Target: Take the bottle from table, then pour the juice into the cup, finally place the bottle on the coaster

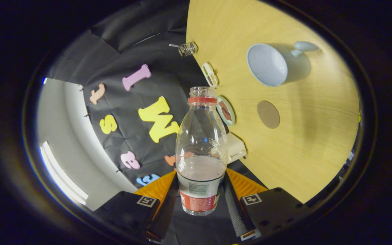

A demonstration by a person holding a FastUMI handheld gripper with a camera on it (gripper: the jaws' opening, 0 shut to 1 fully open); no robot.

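Your biggest risk is the worktop [318, 143] itself: it appears steeply tilted, so the bottle looks rolled well over already, and with no cap on the mouth the juice could run out before the neck is over the cup [267, 64]. The cup sits toward the worktop's far edge, well apart from the bottle, lying with its opening toward you. Next, the coaster [268, 114] lies mid-worktop, nearer than the cup; a late swing could drip on it. The bottle [201, 153] is clear with a coloured neck ring, pale juice low inside and a label at the base. Your gripper [201, 200] holds it, one finger pressed on each side of its lower body.
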